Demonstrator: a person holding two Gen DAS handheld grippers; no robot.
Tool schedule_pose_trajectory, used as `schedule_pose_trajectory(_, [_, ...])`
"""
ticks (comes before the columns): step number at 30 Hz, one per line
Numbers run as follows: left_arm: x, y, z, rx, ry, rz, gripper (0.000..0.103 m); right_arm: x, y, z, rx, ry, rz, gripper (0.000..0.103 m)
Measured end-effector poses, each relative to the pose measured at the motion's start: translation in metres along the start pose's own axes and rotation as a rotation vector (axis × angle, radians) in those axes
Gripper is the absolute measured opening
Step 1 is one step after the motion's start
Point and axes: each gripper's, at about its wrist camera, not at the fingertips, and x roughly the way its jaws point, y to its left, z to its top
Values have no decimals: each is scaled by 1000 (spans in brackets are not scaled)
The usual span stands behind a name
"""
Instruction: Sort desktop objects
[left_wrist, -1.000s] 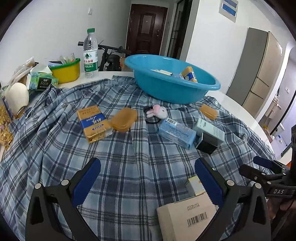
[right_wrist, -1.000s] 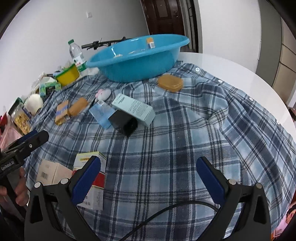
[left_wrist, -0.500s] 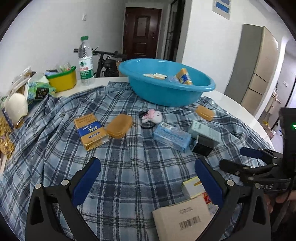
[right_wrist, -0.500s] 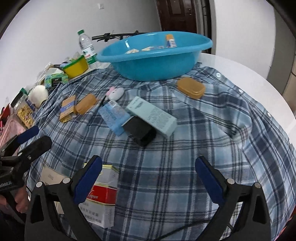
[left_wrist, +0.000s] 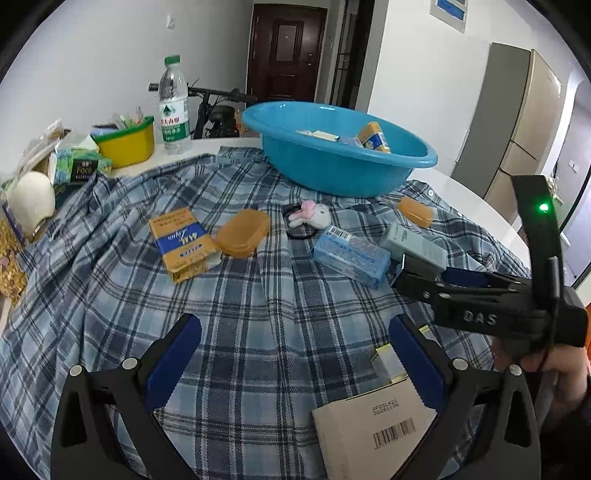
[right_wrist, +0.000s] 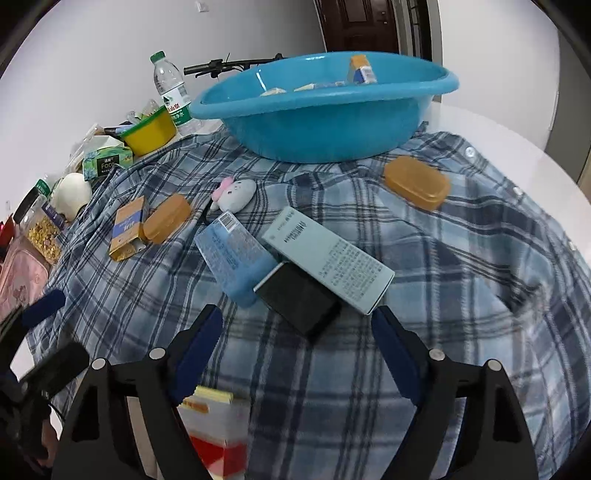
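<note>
The right gripper (right_wrist: 297, 328) points steeply down at a cluster of three boxes on the blue-and-white plaid cloth (right_wrist: 461, 258) that covers the round white table (right_wrist: 517, 147). Its blue-padded jaws stand apart and have just been closing; nothing is pressed between them, though the small black box (right_wrist: 299, 299) lies just ahead of the gap, at twelve o'clock from the fingertips. Touching that box, a long pale-green carton with printed text (right_wrist: 328, 258) lies at one o'clock and a light-blue carton with a barcode (right_wrist: 232, 254) at eleven o'clock. Below the left finger, at seven o'clock, a red-and-white box (right_wrist: 214, 435) shows, blurred.

The left gripper (left_wrist: 291, 350) hovers with its jaws wide apart and empty over bare cloth. A beige cardboard box with a barcode label (left_wrist: 373, 424) lies at five o'clock of that view, just beside the right finger.

At twelve o'clock sits the round turquoise plastic basin (right_wrist: 325, 122), with a few small packets inside. Near it on the cloth lie a small white-and-pink plush toy (right_wrist: 234, 192), two amber plastic soap cases (right_wrist: 417, 181) (right_wrist: 166, 218), well apart, and a yellow-and-blue packet (right_wrist: 127, 229) touching the left case. At ten o'clock, off the cloth, stand a clear water bottle with a green cap (right_wrist: 171, 92) and a yellow tub with a green rim (right_wrist: 149, 131).
</note>
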Motion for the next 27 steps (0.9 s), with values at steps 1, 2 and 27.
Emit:
schedule_pose_trajectory(1, [2,1,-1,-4,8,-5,103,3,0,1,6,-3,3,81])
schedule_pose_trajectory(2, [4,0,-1,-4,14,-5,103,6,-1,1,13,-11,-1,80])
schedule_pose_trajectory(27, [20,-46,5,157,39,-67,103,-48,-3,-16,-49,-64,87,29])
